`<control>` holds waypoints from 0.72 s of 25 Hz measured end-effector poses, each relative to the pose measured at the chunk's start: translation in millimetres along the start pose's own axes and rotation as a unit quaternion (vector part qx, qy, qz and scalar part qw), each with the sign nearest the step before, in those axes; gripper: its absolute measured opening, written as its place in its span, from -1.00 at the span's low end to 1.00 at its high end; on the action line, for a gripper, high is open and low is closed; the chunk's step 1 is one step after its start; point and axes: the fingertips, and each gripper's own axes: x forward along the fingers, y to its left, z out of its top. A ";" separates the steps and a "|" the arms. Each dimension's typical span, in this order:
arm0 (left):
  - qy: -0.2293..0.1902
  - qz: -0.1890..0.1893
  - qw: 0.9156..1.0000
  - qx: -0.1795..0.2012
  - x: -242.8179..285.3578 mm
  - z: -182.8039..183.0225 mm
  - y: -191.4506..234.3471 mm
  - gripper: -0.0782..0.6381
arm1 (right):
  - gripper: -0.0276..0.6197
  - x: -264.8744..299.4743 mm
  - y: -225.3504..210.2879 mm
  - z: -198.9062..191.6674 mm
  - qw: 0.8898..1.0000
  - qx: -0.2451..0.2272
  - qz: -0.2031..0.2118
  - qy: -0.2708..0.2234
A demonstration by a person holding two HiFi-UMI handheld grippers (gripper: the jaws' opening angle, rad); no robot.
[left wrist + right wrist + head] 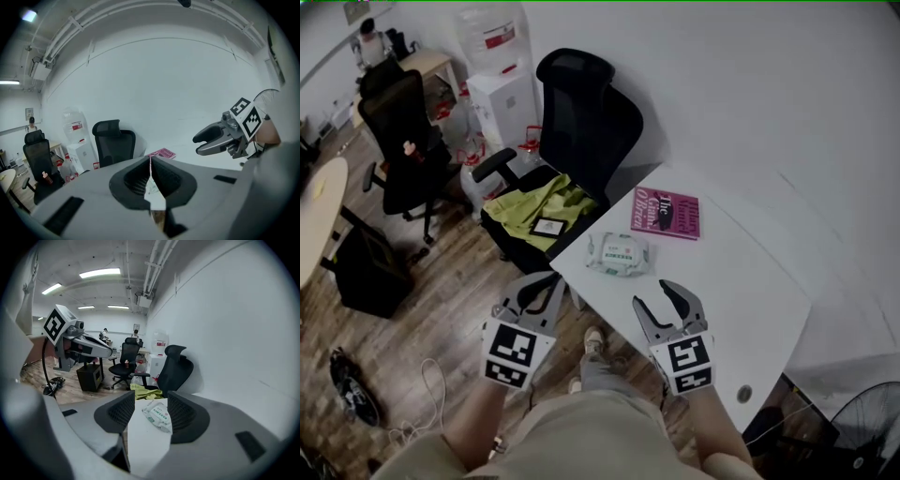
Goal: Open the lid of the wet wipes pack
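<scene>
The white counter (750,281) takes the right half of the head view, and its near corner points toward a black office chair (581,112) that stands just beside it. On the seat of this chair lies a yellow-green cloth (539,208) with a small dark card on top. The left gripper (549,281) is held off the counter, over the wooden floor (441,309), with its tips close to the counter's corner. Its fingers (136,178) are pressed together at the tips and there is nothing between them. The right gripper (654,294) hovers over the near edge of the counter. Its fingers (119,411) are spread wide and hold nothing. A pink book (666,213) lies flat on the counter, farther from the person. The wet wipes pack (619,254) lies flat on the counter near the corner by the chair, just beside the book but apart from it. In the right gripper view the pack is seen ahead through the gap of the fingers, and it touches neither of them. Its lid is closed.
</scene>
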 end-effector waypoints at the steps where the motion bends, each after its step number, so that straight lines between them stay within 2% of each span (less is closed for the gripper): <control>1: 0.013 -0.001 1.000 -0.001 12.6 -5.1 5.4 -0.70 | -0.20 14.3 -2.5 -7.8 1.000 0.006 0.009 0.011; 4: 0.043 -0.008 0.999 -0.002 51.5 -15.5 19.9 -0.70 | -0.20 54.3 -13.1 -27.9 0.999 0.010 0.030 0.040; 10: 0.092 -0.029 0.995 0.010 119.1 -37.0 35.6 -0.70 | -0.20 111.7 -41.9 -52.6 0.995 -0.014 0.060 0.077; 15: 0.136 -0.042 0.990 0.002 159.8 -66.1 39.4 -0.70 | -0.21 150.3 -53.8 -82.3 0.990 -0.022 0.081 0.110; 18: 0.155 -0.060 0.986 -0.005 180.3 -82.5 37.5 -0.70 | -0.23 170.0 -50.3 -96.0 0.986 -0.014 0.107 0.125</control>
